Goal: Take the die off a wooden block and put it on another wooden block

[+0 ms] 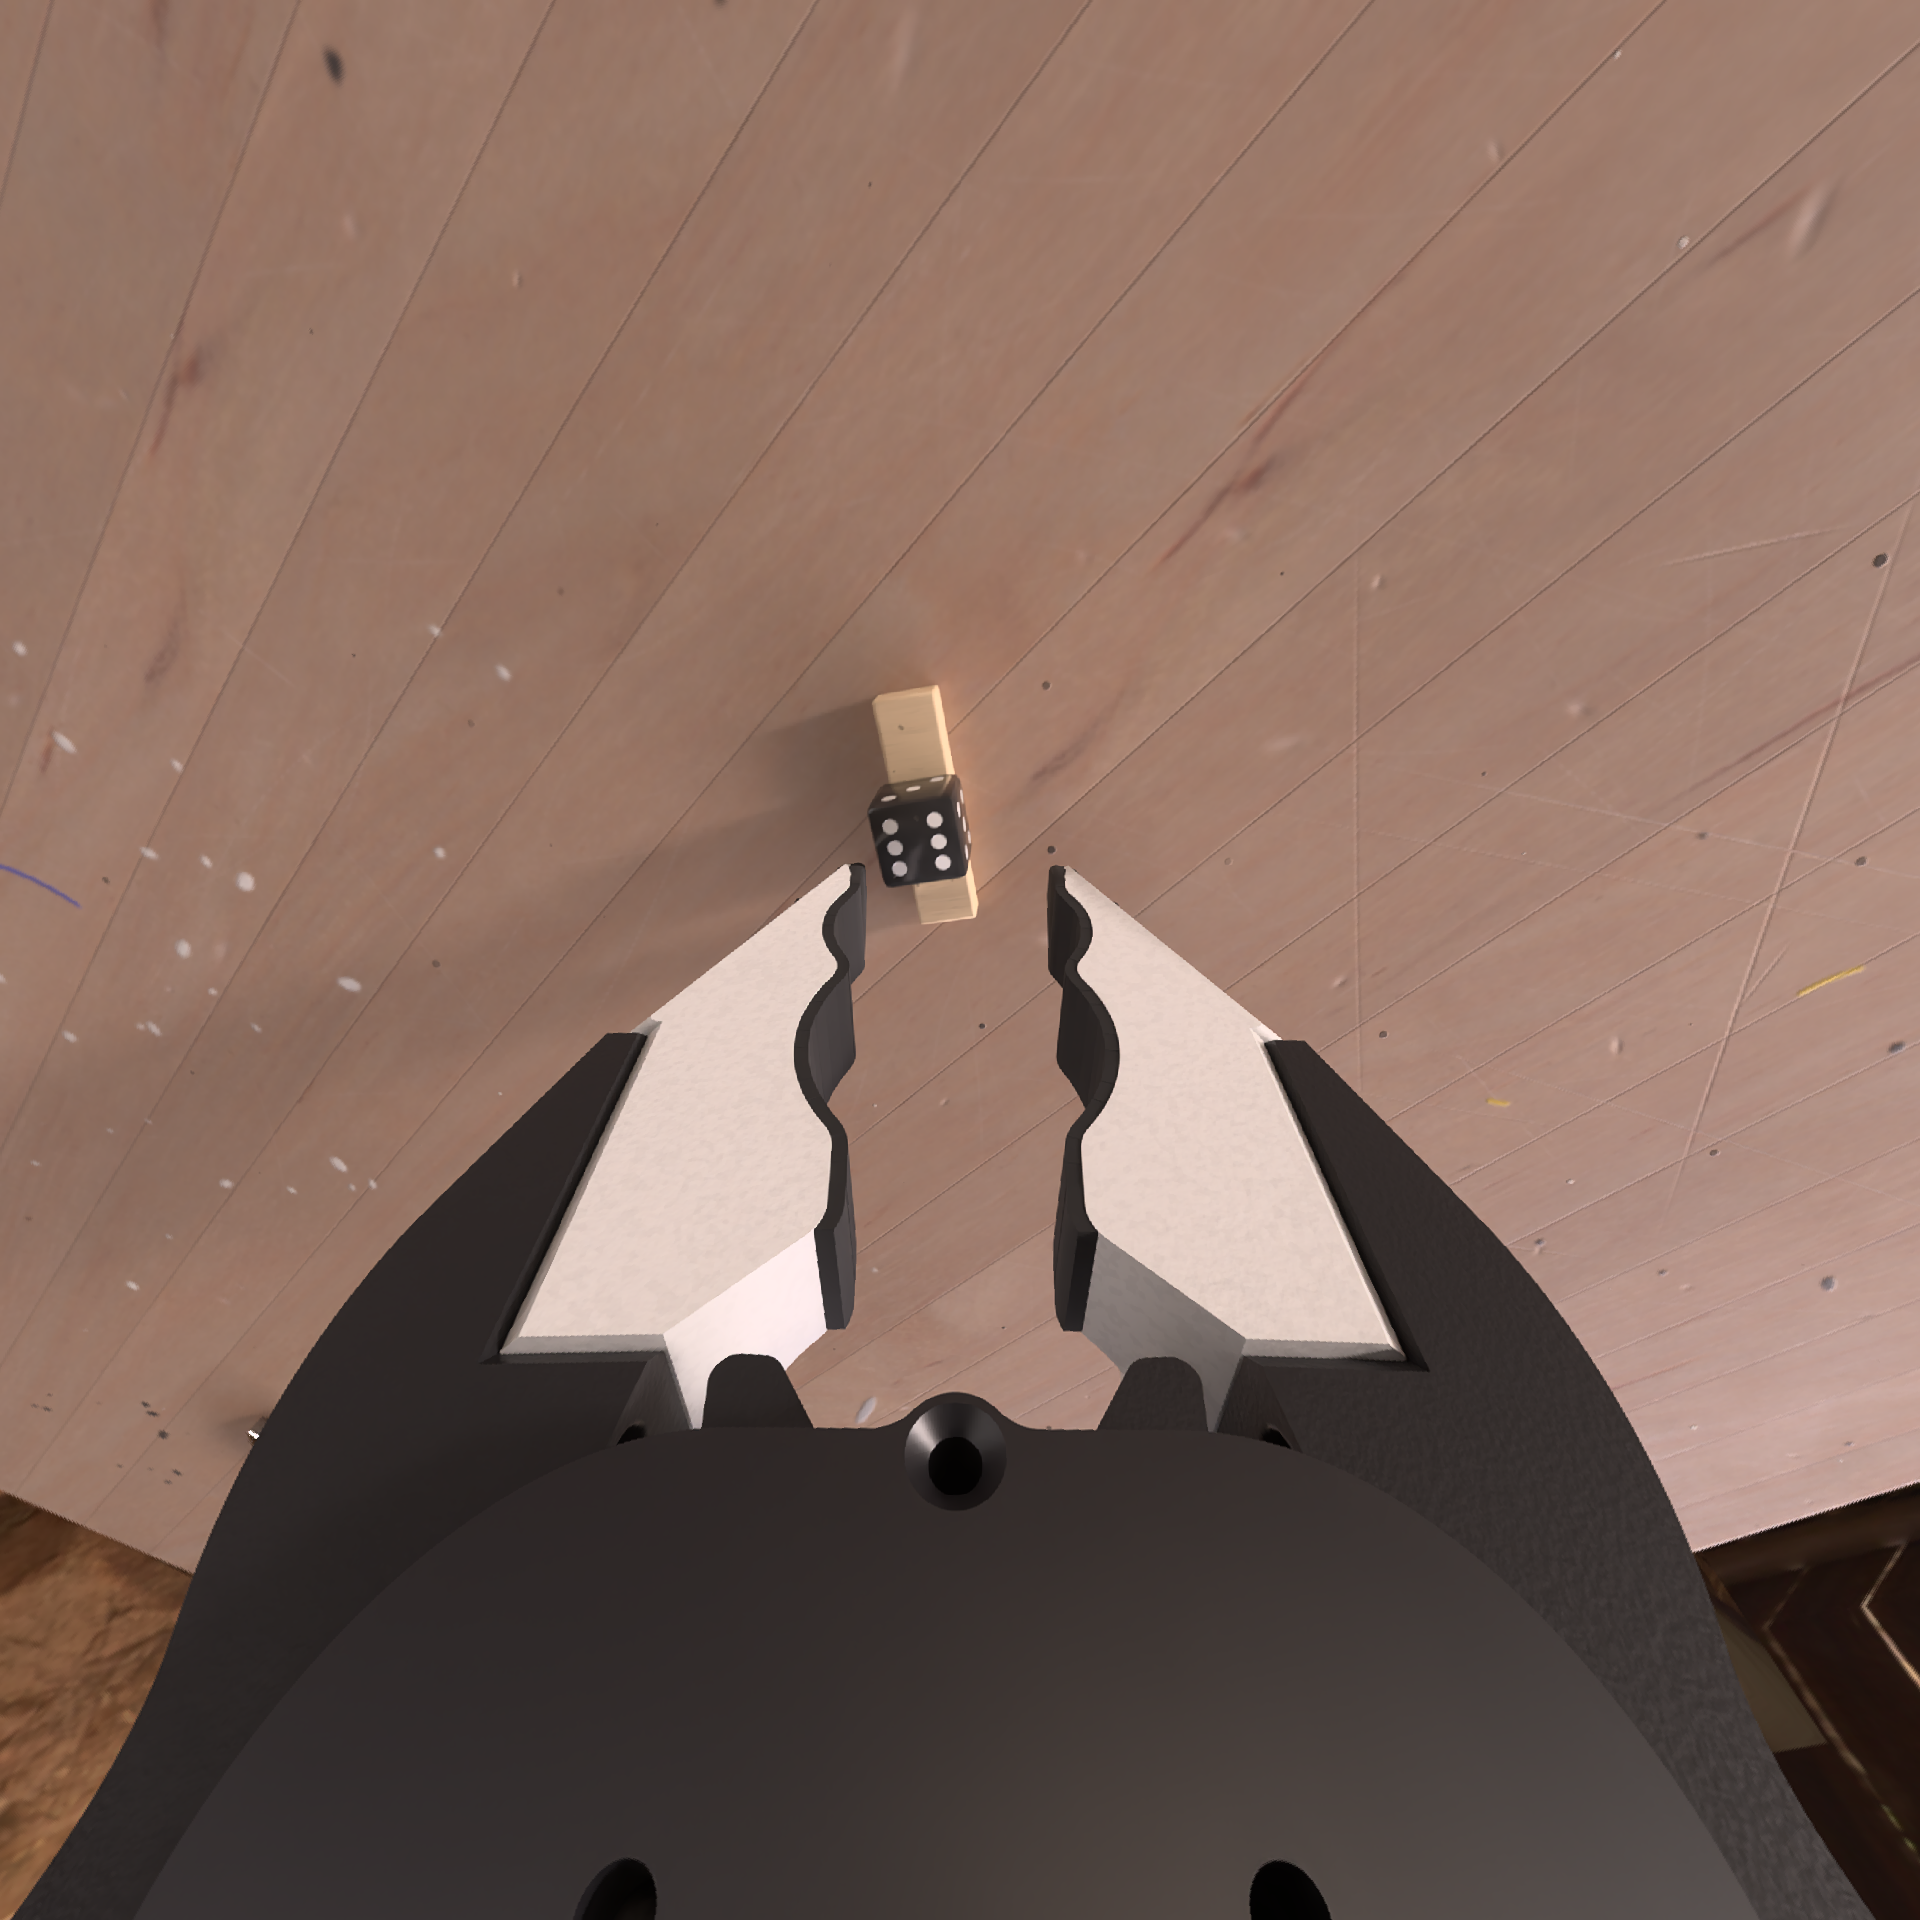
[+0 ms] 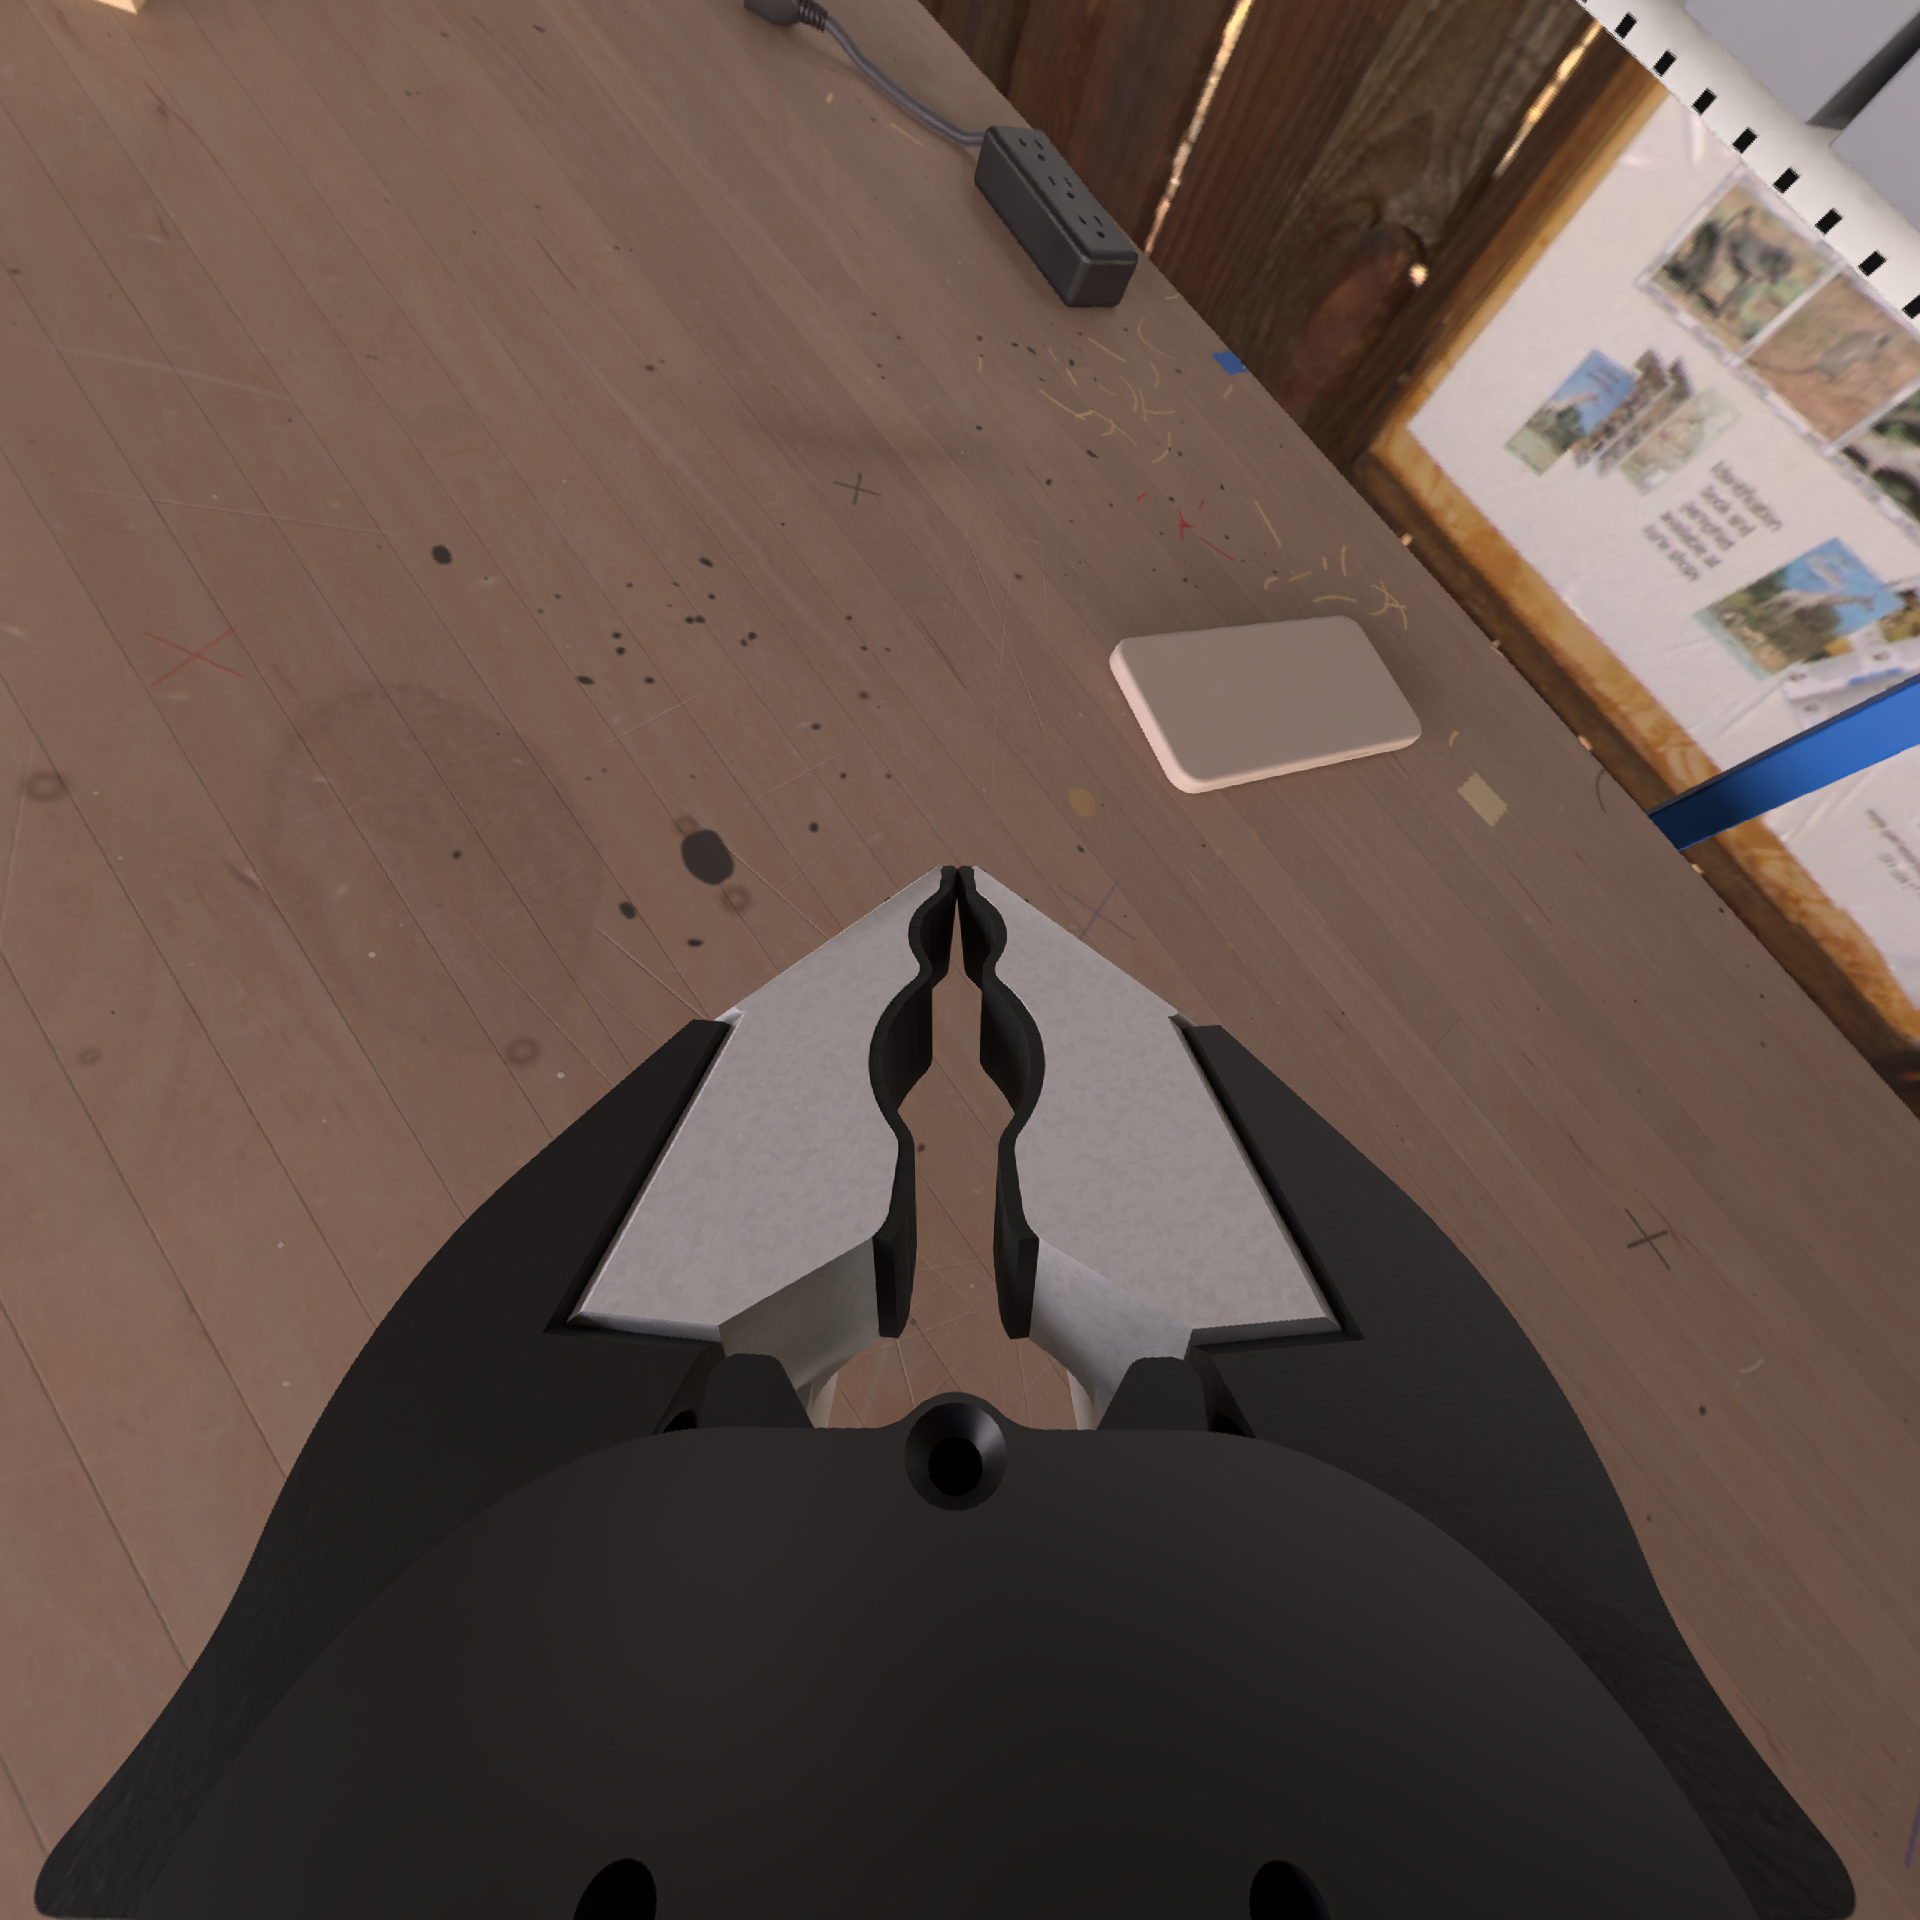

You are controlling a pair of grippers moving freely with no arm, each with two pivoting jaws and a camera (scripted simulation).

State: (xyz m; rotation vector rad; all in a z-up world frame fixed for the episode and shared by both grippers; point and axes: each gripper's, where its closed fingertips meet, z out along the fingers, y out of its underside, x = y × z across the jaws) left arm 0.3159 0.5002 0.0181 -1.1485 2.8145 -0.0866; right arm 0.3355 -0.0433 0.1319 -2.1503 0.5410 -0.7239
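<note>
In the left wrist view a black die (image 1: 923,831) with white pips sits on a pale wooden block (image 1: 914,735) that lies on the wooden table (image 1: 1351,520). My left gripper (image 1: 954,878) is open and empty, above the table, with its fingertips just short of the die and block. In the right wrist view my right gripper (image 2: 957,875) is shut and empty over bare table, far from the die. A pale wooden corner (image 2: 114,5) shows at the top left edge of that view; I cannot tell what it is.
In the right wrist view a flat beige slab (image 2: 1262,701) lies ahead to the right, and a black power strip (image 2: 1055,213) with its cable lies near the far table edge. A wooden wall and a framed board (image 2: 1662,468) stand beyond that edge.
</note>
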